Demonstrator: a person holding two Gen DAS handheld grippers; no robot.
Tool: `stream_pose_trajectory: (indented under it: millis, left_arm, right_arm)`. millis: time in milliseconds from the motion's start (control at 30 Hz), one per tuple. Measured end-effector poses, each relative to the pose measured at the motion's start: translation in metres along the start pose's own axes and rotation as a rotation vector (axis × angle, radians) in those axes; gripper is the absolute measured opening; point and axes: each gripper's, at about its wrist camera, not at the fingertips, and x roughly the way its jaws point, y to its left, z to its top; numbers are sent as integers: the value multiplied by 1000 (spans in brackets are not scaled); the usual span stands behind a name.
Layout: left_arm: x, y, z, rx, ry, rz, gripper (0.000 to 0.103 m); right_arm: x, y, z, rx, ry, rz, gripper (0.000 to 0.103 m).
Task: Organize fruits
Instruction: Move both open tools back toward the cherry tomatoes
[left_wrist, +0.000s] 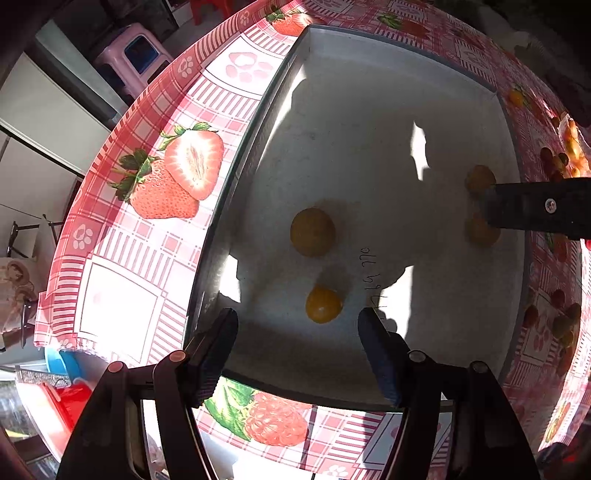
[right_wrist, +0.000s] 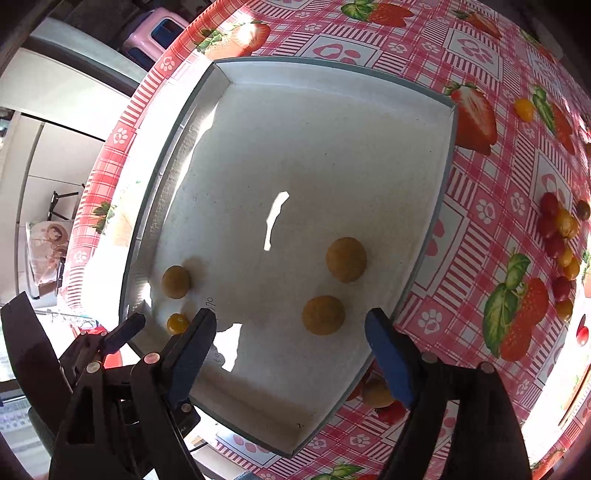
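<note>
A shallow white tray (left_wrist: 369, 110) (right_wrist: 295, 129) lies on the strawberry-print tablecloth. It holds several yellow fruits: a large one (left_wrist: 312, 232) (right_wrist: 176, 281), a small glossy one (left_wrist: 323, 305) (right_wrist: 177, 323), and two more (right_wrist: 346, 259) (right_wrist: 323, 315) on its right side (left_wrist: 480, 179). My left gripper (left_wrist: 297, 325) is open and empty over the tray's near edge, just behind the small fruit. My right gripper (right_wrist: 291, 325) is open and empty above the tray, near the lower right fruit. One of its fingers (left_wrist: 535, 206) shows in the left wrist view.
A pile of red and yellow cherry tomatoes (right_wrist: 561, 240) (left_wrist: 565, 155) lies on the cloth right of the tray. A lone yellow one (right_wrist: 523, 109) sits farther back. More fruit (right_wrist: 376, 397) lies by the tray's near right corner. A pink stool (left_wrist: 136, 55) stands beyond the table edge.
</note>
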Motion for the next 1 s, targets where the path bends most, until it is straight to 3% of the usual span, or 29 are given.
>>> stream_pose_trajectory:
  millis: [300, 667, 833, 1000]
  left_arm:
    - [-28, -55, 16, 123, -45, -27, 69]
    - [-65, -163, 28, 356, -98, -150, 69]
    - [-53, -205, 19, 410, -47, -199, 69]
    - [-28, -233, 11, 418, 23, -192, 69]
  right_arm:
    - [-34, -65, -28, 154, -55, -24, 86]
    - [-52, -178, -92, 400, -62, -110, 86]
    - [-58, -224, -119, 483, -59, -157, 86]
    - [-64, -261, -132, 527, -70, -184, 86]
